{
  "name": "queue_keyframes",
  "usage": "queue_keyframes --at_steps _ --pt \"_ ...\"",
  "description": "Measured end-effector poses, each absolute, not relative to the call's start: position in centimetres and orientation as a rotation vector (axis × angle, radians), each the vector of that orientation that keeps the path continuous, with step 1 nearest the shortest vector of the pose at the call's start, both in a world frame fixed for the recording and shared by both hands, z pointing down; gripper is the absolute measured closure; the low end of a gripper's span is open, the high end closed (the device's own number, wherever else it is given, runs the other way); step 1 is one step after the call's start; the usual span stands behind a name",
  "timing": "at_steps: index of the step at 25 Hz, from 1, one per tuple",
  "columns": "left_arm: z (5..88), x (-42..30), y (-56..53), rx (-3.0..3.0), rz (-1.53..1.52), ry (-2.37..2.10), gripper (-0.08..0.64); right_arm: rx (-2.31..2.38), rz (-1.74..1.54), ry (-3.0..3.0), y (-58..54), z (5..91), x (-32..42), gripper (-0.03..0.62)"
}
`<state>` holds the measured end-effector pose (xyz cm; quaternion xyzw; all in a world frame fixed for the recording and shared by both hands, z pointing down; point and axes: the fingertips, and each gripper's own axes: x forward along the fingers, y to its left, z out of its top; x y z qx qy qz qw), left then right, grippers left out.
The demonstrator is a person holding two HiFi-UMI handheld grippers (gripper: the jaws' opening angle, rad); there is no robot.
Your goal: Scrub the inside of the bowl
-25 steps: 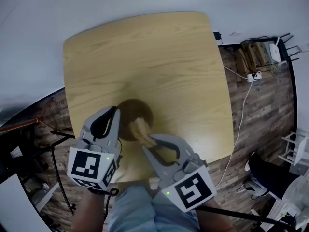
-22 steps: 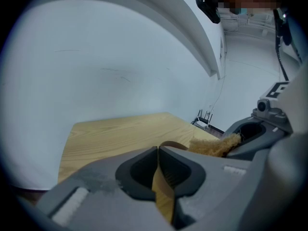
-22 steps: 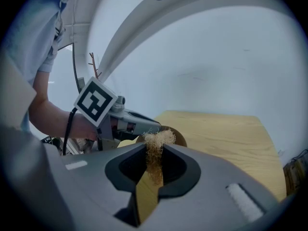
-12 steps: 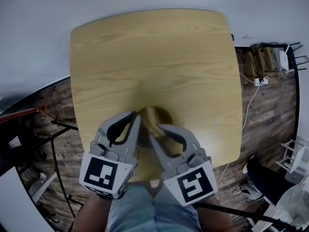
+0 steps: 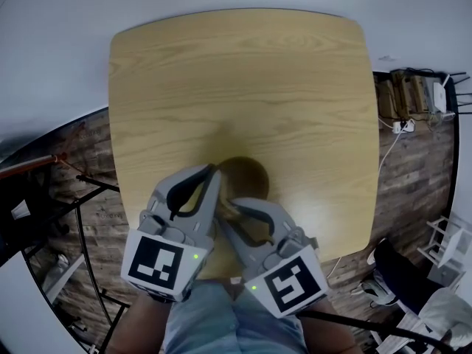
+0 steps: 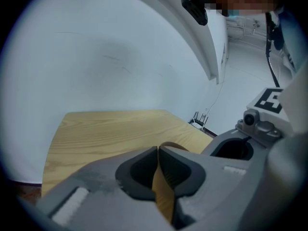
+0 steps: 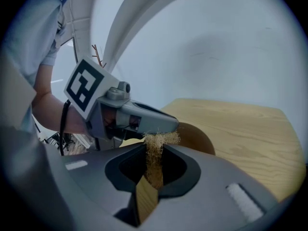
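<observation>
A dark brown wooden bowl (image 5: pixel 249 174) sits on the light wooden table (image 5: pixel 236 80), near its front edge. My left gripper (image 5: pixel 214 174) is at the bowl's near-left rim; in the left gripper view the left gripper (image 6: pixel 158 150) is shut on the thin brown bowl rim (image 6: pixel 173 146). My right gripper (image 5: pixel 227 206) is just below and right of the left one, shut on a straw-coloured fibrous scrubber (image 7: pixel 155 141). In the right gripper view the scrubber's frayed top touches the left gripper's finger (image 7: pixel 144 121), with the bowl (image 7: pixel 195 136) right behind it.
A power strip and cables (image 5: pixel 402 124) lie on the dark plank floor to the right of the table. Black stand legs (image 5: pixel 81 220) stand at the left. The person's jeans-clad legs (image 5: pixel 221 323) are below the table's near edge.
The scrubber showed inside the bowl a second ago; now the right gripper has drawn back to the near rim and the grippers hide it from above. The head view has shifted.
</observation>
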<state>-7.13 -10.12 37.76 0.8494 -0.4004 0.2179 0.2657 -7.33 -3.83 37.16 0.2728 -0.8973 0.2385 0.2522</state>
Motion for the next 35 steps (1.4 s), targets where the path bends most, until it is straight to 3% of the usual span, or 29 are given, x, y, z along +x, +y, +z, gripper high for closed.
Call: queue_keyframes --at_steps 19,23,35 --pt "40.1 -7.8 -10.8 2.291 0.602 -1.110 0.525 0.767 0.613 -2.470 -1.1 34.8 -4.8 0.531" --pt "39.9 -8.4 -10.2 2.268 0.593 -1.147 0.455 0.818 0.590 -2.475 -0.9 34.2 -3.6 0.531" --pt "32.1 -9.2 -7.1 2.353 0.467 -1.437 0.451 0.996 0.496 -2.576 0.1 28.6 0.0 0.529"
